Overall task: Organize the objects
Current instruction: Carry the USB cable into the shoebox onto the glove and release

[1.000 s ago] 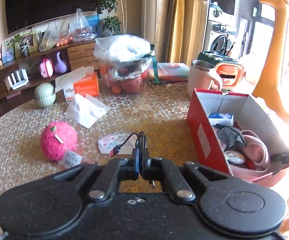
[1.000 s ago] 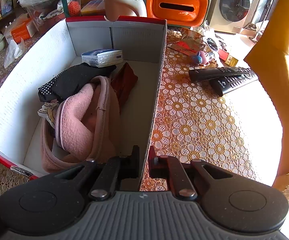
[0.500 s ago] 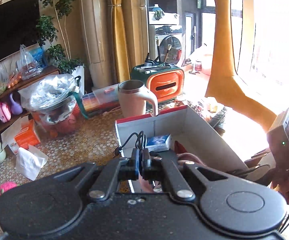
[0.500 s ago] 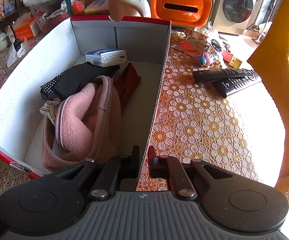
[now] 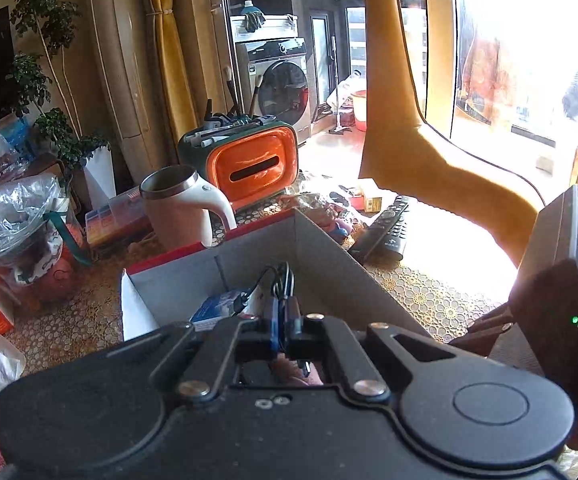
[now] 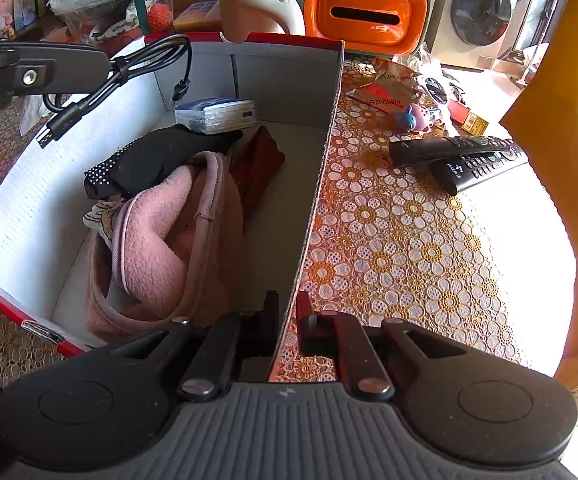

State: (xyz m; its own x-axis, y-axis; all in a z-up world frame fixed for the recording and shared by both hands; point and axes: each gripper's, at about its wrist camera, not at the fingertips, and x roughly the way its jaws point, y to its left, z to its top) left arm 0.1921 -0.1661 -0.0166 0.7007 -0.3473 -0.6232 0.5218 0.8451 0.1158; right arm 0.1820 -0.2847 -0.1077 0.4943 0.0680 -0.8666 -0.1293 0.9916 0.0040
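Jaws clamped tight on a bundled black charging cable [image 6: 129, 68], the left gripper [image 5: 283, 314] hung over the open red-edged cardboard box [image 6: 249, 68] on the bench [image 6: 401, 232], while the right gripper [image 6: 287, 312] pinched the box's near side wall between almost-closed jaws, steadying it. The cable, a thin cord coiled into a loose hank and cinched at the middle, drooped from the left jaws with one plug end [image 6: 51, 132] dangling toward the box's white inner wall and a loop arching above the rim. Inside the box lay a pink fleece garment [image 6: 157, 232], a black studded piece of fabric [image 6: 157, 156], a dark red cloth [image 6: 257, 164] and a small pack of tissues [image 6: 217, 114], leaving bare floor along the right wall. To finish the step cleanly, the carrier would likely do best to bring the bundle fully inside the walls and lower it before releasing, so that the trailing plug did not catch on the rim or spill over the side; the free strip of box floor beside the dark red cloth, or the soft top of the fleece, looked like the safest landing spot. Holding the wall firm with the right gripper seemed wise until the cord settled. Two remote controls [image 6: 465, 160], a mug [image 6: 257, 4] and an orange tissue holder [image 6: 365, 12] sat on the bench outside the box.
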